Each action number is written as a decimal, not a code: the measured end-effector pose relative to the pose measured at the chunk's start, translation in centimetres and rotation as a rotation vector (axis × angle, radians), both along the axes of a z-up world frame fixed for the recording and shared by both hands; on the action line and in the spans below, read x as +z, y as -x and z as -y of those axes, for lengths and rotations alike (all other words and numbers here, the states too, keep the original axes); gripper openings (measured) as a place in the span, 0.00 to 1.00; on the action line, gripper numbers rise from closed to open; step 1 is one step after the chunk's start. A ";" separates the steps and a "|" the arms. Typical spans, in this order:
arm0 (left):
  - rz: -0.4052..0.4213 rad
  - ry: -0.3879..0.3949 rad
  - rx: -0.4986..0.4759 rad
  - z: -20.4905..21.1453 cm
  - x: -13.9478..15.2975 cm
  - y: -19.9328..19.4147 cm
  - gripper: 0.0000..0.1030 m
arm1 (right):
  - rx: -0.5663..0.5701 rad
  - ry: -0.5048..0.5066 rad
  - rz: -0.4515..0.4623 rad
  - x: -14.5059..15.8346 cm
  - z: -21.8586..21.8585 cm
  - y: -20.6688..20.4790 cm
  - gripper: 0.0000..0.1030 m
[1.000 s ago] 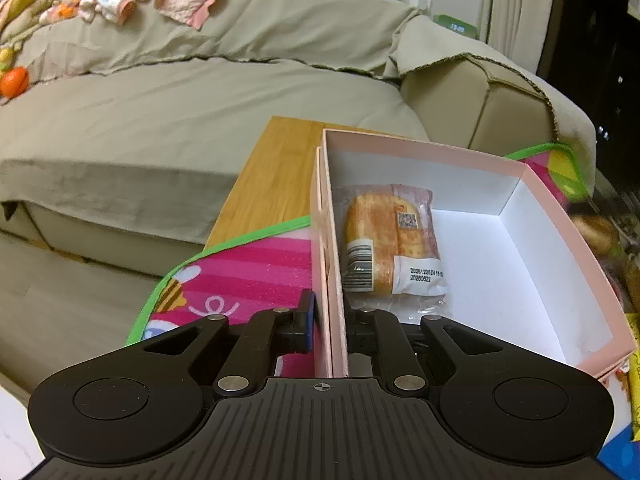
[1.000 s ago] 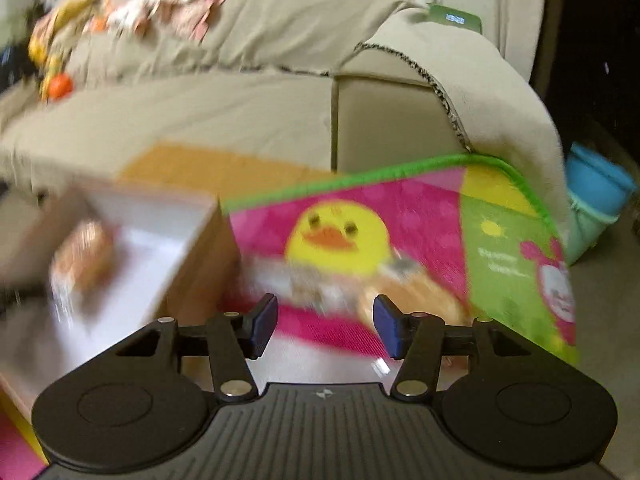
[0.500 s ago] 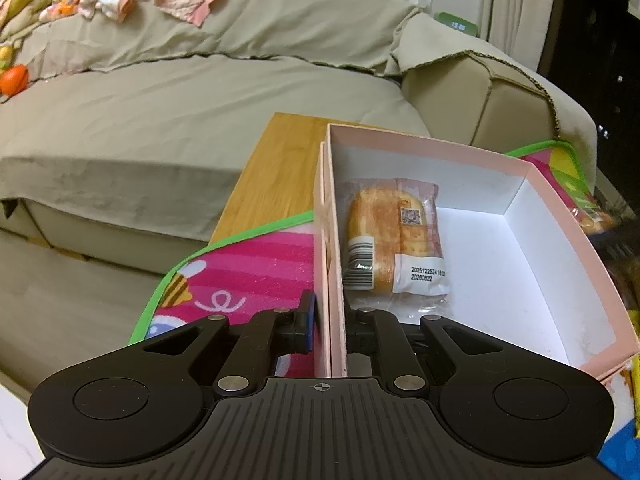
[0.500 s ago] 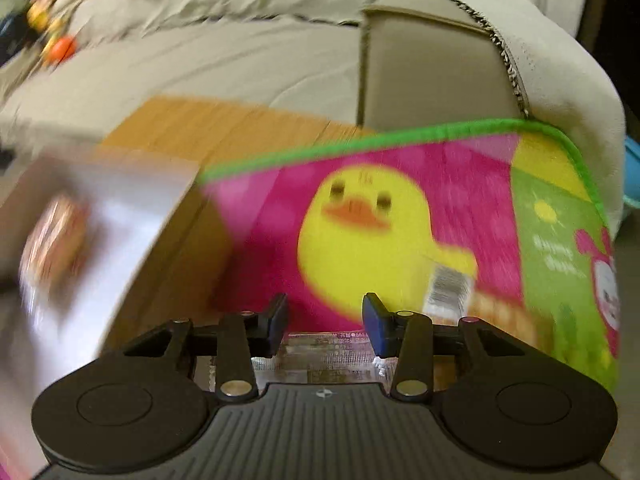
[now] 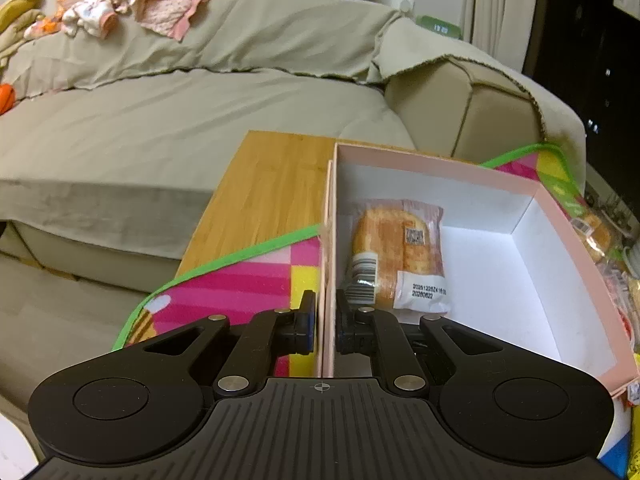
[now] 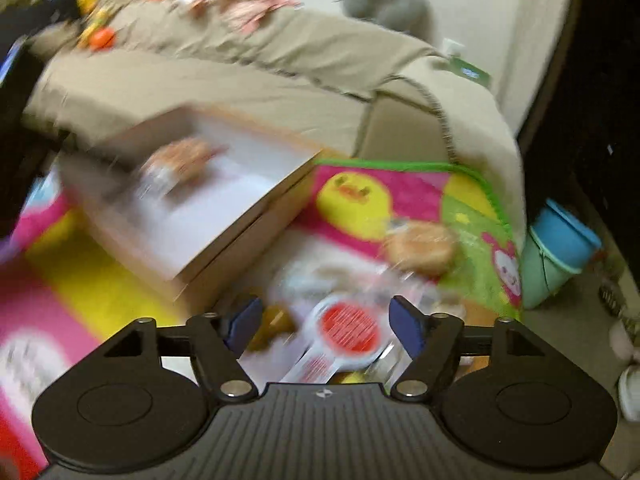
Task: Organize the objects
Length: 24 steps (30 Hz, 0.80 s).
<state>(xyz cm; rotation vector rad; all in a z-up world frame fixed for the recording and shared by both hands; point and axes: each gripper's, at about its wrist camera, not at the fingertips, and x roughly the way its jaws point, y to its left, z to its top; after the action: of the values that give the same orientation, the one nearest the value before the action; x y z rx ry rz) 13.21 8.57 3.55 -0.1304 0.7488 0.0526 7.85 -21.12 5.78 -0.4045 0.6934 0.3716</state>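
A: Right gripper (image 6: 325,322) has swung since the earlier frames. It was low over the duck mat (image 6: 362,200) with a wrapped snack at its tips; now it sits further back, and the box (image 6: 224,200) and a loose pile are both in view. Heavy blur, so it's mid-move.

B: Jaws?

A: They have just been opening and now stand apart. Nothing is pinched. A white packet with a red disc (image 6: 344,326) lies below the gap, but the pads are clear of it.

B: Left side?

A: Left gripper (image 5: 325,326) hasn't budged. It is clenched on the near wall of the box (image 5: 556,216), one finger inside, one outside, pinning the pink box on the mat (image 5: 240,284). Same grip in all three left frames.

B: Anything in the box?

A: One wrapped bread (image 5: 396,256), flat on the floor against the left wall, lying as it did a second ago. No second item yet.

B: So where's the task?

A: Early, I'd say. One item packed, the rest outside. Another bread (image 6: 420,248) sits on the mat right of the box, and more packets lie near the right tips, too blurred to name.

B: Meaning of the change?

A: Looks like the right hand is lining up a fresh pick from the pile while the left steadies the box. Which item it's after, can't tell.
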 end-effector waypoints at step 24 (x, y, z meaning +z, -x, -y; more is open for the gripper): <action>-0.015 0.027 0.027 -0.8 -0.5 1.6 0.11 | -0.117 0.096 0.108 -3.1 -1.7 0.4 0.68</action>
<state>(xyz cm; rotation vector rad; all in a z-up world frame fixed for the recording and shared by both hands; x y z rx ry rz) 11.61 9.33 3.05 -0.1659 0.7625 0.0689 7.49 -19.46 2.65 -0.4697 0.6274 0.2046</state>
